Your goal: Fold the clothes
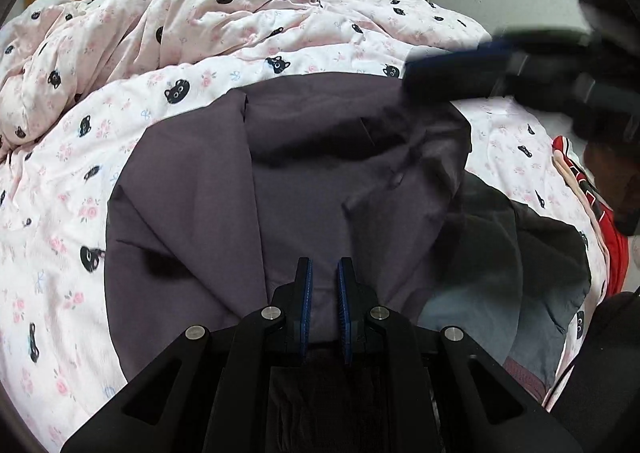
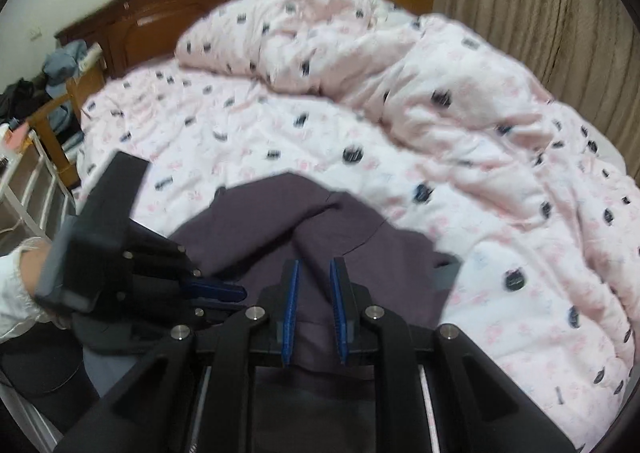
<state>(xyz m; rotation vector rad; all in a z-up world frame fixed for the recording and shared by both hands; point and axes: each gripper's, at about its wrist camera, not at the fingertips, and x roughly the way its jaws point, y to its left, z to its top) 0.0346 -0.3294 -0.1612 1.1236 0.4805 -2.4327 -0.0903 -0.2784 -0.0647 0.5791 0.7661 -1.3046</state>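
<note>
purple shirt (image 1: 304, 173) lies rumpled mid-frame, sides folded in; left gripper (image 1: 325, 273) nearly closed, empty; right gripper (image 2: 316, 273) narrow, empty.

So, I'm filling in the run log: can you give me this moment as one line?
task: fold clothes | purple garment: lying on quilt | left gripper: shut, above garment | right gripper: slightly open, nothing gripped
</note>
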